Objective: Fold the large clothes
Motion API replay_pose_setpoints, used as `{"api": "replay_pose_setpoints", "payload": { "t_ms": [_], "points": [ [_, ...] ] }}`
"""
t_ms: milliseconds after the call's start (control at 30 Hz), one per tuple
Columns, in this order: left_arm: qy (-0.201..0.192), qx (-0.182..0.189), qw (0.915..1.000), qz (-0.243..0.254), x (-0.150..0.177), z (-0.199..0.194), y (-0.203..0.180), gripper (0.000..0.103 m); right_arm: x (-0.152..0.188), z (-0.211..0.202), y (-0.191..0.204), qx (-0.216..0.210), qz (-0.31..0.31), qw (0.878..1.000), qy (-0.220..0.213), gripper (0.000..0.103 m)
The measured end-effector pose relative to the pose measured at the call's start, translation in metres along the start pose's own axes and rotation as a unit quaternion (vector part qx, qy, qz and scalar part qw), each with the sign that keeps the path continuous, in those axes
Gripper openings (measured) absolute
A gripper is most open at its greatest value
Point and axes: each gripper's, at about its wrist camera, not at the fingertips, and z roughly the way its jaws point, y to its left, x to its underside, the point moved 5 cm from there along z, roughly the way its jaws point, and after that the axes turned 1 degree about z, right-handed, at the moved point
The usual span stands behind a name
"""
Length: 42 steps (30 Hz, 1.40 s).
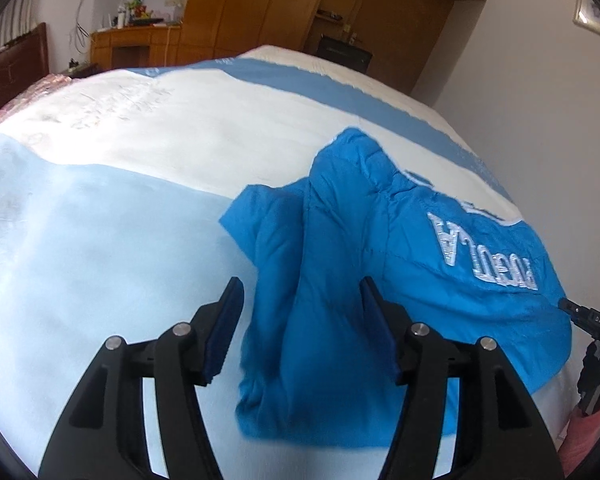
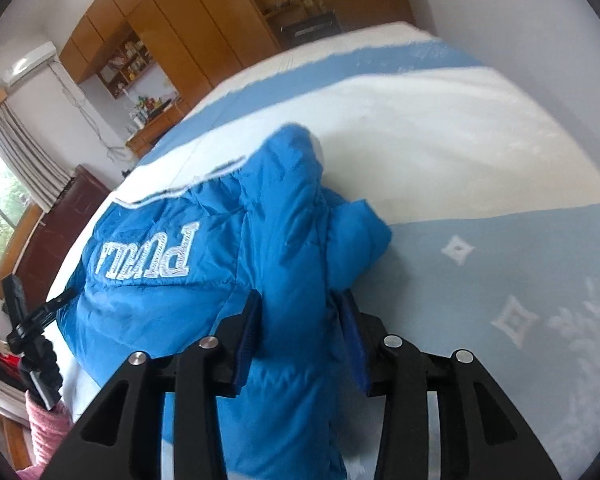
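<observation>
Your left gripper (image 1: 300,328) stands wide and your right gripper (image 2: 300,340) half-open, neither visibly pinching the blue padded jacket (image 1: 340,280), which lies lower right on the bed (image 1: 100,240), apparently released so the fold rests.

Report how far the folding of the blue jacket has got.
Done: the blue jacket lies on the bed with both sleeves laid in over its body. In hand: nothing; the left claw and right claw stand open above it. Left: likely folding it in half.
</observation>
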Motion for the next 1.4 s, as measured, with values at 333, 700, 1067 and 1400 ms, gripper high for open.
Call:
{"api": "replay_pose_setpoints", "payload": {
  "t_ms": [333,700,1067,1400],
  "points": [
    [-0.069,-0.045,0.9964,0.021,0.005,-0.063,-0.039,0.059,0.012,-0.035,0.05,0.005,-0.056,0.994,-0.089,0.016],
    [-0.038,-0.025,0.9952,0.087,0.03,-0.029,-0.106,0.06,0.035,0.007,0.083,-0.001,-0.088,0.994,-0.058,0.011],
    [-0.025,-0.042,0.9953,0.083,0.04,-0.014,-0.11,0.06,0.06,0.044,0.079,0.025,-0.108,0.994,-0.01,0.008],
    [-0.03,-0.077,0.9923,0.093,0.046,-0.032,-0.111,0.063,0.059,0.043,0.075,0.022,-0.106,0.994,-0.011,0.008]
  ]
}}
